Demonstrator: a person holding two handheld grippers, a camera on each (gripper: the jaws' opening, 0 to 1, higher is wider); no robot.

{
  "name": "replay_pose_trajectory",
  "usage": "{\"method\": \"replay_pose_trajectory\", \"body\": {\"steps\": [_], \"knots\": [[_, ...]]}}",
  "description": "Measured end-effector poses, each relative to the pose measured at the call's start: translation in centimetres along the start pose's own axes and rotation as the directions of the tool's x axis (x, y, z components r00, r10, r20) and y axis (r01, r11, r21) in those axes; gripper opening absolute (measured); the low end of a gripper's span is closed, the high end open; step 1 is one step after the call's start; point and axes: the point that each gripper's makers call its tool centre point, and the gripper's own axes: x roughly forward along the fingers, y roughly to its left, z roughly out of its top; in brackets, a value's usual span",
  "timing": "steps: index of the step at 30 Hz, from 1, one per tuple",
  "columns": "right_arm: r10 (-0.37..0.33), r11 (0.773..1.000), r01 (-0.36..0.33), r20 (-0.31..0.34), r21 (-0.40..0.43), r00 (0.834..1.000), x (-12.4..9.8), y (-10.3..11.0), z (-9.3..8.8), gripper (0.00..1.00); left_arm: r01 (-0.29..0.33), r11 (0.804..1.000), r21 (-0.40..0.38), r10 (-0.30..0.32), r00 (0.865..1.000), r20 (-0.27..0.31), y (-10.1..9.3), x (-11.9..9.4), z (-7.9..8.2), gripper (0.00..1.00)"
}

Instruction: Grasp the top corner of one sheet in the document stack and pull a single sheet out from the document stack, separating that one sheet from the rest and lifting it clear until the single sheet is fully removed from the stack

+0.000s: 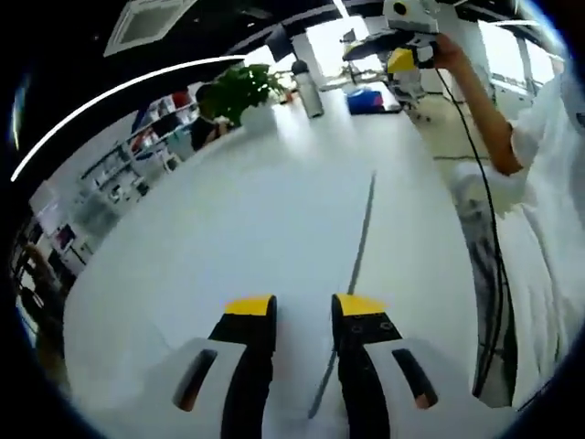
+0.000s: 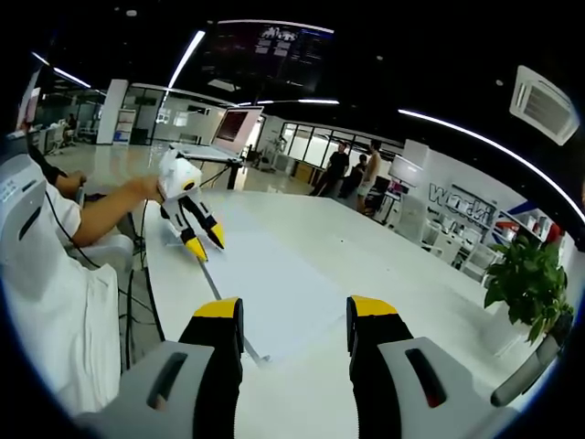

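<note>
Two grippers hover apart, jaws released: left gripper point(image 2: 203, 240) above the document stack point(image 2: 274, 293) lying flat on the white bench point(image 2: 384, 265), right gripper point(image 2: 294, 320) near its edge. Sheets look thin, limp, slippery; pinch one top corner only.

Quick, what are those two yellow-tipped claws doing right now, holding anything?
Left gripper: open, holding nothing, above the white table.
Right gripper: open, holding nothing, above the paper stack.

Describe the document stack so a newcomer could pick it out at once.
Start from the long white table. The document stack lies flat near its edge on the person's side, just ahead of the right hand-held gripper. It is the only flat rectangular sheet there, set off by its thin dark edge, unlike the upright potted plant.
</note>
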Motion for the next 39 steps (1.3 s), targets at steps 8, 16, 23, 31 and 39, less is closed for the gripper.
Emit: {"method": "replay_pose_trajectory", "body": {"steps": [8, 16, 23, 31, 39], "knots": [[0.002, 1.000, -0.002, -0.012, -0.001, 1.000, 0.2, 0.1, -0.2, 0.45, 0.066, 0.997, 0.035, -0.063, 0.996, -0.064, -0.4, 0.1, -0.1, 0.33], [0.005, 1.000, -0.005, -0.009, -0.004, 1.000, 0.1, 0.1, -0.3, 0.45, 0.208, 0.963, -0.173, -0.236, 0.958, -0.161, -0.9, 0.7, -0.7, 0.25], [0.007, 1.000, -0.007, -0.009, -0.001, 1.000, 0.1, 0.1, -0.3, 0.45, 0.266, 0.959, -0.100, -0.278, 0.951, -0.138, -1.9, 0.6, -0.4, 0.12], [0.008, 1.000, -0.008, -0.008, -0.003, 1.000, 0.0, 0.2, -0.3, 0.45, 0.269, 0.961, -0.073, -0.277, 0.946, -0.170, -2.8, 0.4, -0.2, 0.03], [0.007, 1.000, -0.007, -0.009, -0.003, 1.000, -0.1, 0.2, -0.3, 0.45, 0.216, 0.976, 0.038, -0.205, 0.961, -0.185, -2.4, -0.3, -0.2, 0.03]]}}
